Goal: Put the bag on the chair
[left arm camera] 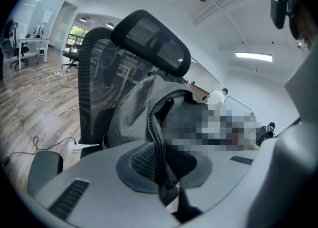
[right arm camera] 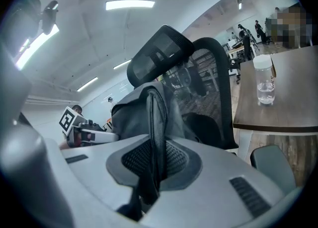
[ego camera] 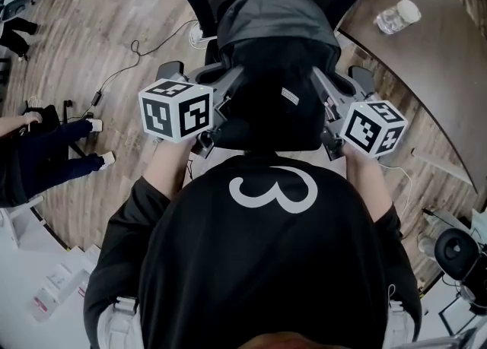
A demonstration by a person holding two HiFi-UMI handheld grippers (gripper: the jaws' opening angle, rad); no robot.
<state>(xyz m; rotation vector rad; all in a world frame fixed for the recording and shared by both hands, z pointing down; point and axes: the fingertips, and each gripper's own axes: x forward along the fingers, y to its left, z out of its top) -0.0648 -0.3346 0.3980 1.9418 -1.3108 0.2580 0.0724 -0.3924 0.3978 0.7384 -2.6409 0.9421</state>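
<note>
Looking down in the head view: bag (ego camera: 274,51) hanging between left gripper (ego camera: 211,136) and right gripper (ego camera: 332,141), over the chair (ego camera: 362,75) seat, apparently not yet resting. Left gripper view: jaws nearly together, pinching a strap (left arm camera: 158,137). Right gripper view: likewise clamped on the other strap (right arm camera: 154,122). Remaining, probably: lowering, releasing.

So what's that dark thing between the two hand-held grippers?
The bag, seen in the head view. The left hand-held gripper and right hand-held gripper are each shut on it.

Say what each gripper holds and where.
The dark grey fabric backpack: left gripper clamps one black strap, right gripper clamps another black strap.
</note>
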